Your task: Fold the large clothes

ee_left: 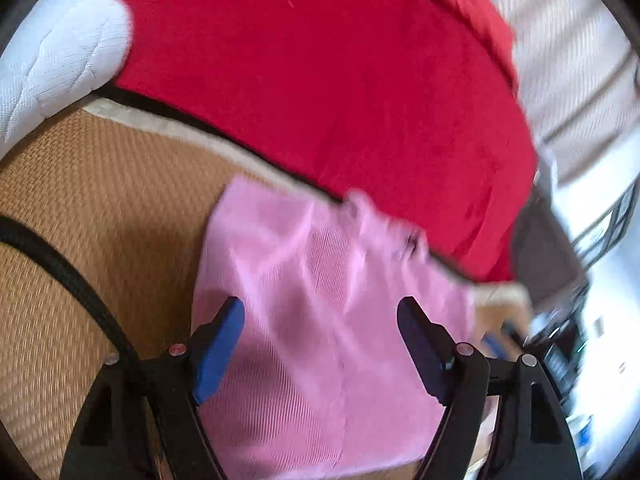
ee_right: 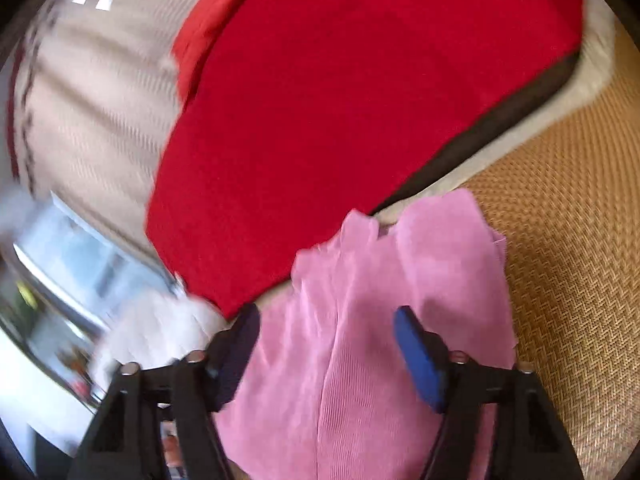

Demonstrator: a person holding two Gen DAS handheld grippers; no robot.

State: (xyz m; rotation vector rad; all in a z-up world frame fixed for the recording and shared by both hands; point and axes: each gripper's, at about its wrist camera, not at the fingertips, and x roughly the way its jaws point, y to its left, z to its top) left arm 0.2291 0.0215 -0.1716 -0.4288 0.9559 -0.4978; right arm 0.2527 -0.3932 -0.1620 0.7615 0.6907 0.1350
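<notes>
Left tongs spread wide, gripping nothing; pink garment lies below and between its pads, on woven mat; black cable left of left tongs; red cloth beyond; right tongs parted, empty, over same pink garment; mat to right.

A woven straw mat covers the surface; a white quilted pillow and, perhaps, a black cable lie on it.
</notes>
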